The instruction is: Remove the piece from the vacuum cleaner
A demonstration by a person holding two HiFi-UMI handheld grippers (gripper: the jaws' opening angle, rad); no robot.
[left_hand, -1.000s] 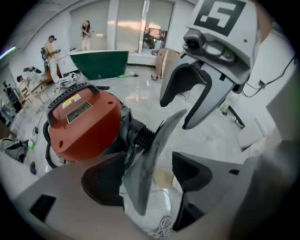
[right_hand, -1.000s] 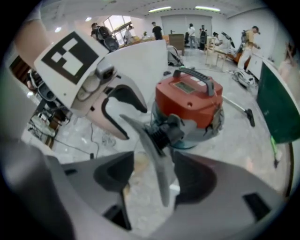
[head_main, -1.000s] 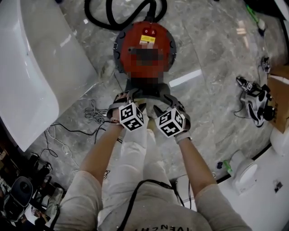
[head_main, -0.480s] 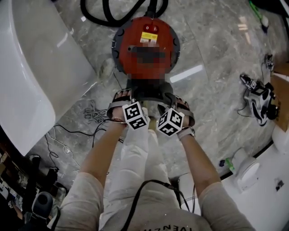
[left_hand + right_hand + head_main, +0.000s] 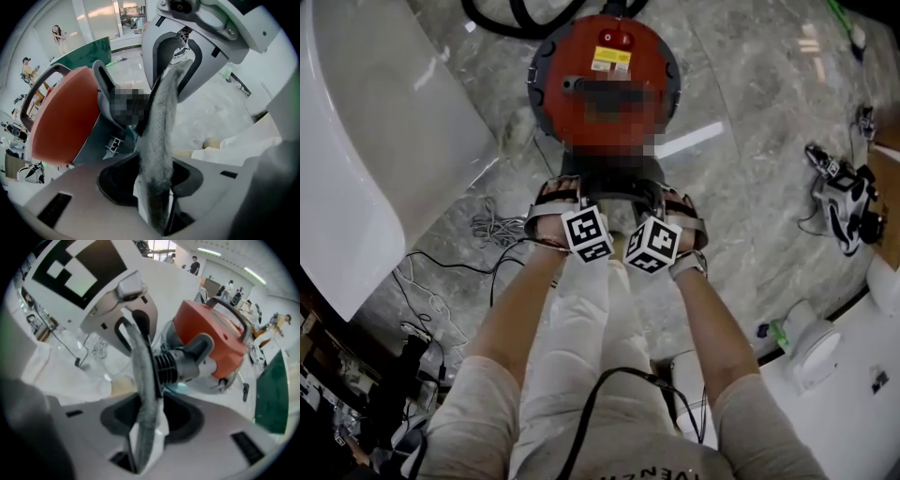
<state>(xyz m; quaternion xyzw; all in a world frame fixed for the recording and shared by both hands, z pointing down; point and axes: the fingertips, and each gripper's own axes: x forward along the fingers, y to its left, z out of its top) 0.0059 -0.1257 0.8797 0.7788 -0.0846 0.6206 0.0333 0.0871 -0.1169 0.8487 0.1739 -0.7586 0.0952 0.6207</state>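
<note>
We see one grey marbled floor [image 5: 750, 187] filling the frame, and one big white tub [image 5: 356, 169] along the left edge of the head view. One red round vacuum cleaner [image 5: 652, 70] stands at top centre, with one black hose [image 5: 516, 19] curling off its far side. Its one dark grey piece [image 5: 614, 183] juts from its near end, just below the middle of the frame; the right gripper view shows a ribbed neck on it [image 5: 187, 362] beside the red body [image 5: 211, 333]. Loose cables [image 5: 487, 230] lie at centre left. We count two grippers, each with one marker cube. The left gripper [image 5: 586, 211] and the right gripper [image 5: 647, 217] sit side by side at the near edge of the piece, both pointing steeply down. Two bare forearms reach forward, the left hand [image 5: 551, 211] and right hand [image 5: 682, 220] flanking the piece. Both pairs of jaws have just been closing. In each gripper's own view [image 5: 159, 140] [image 5: 145, 394] the pads meet as one grey strip, and we make out nothing between them.
</note>
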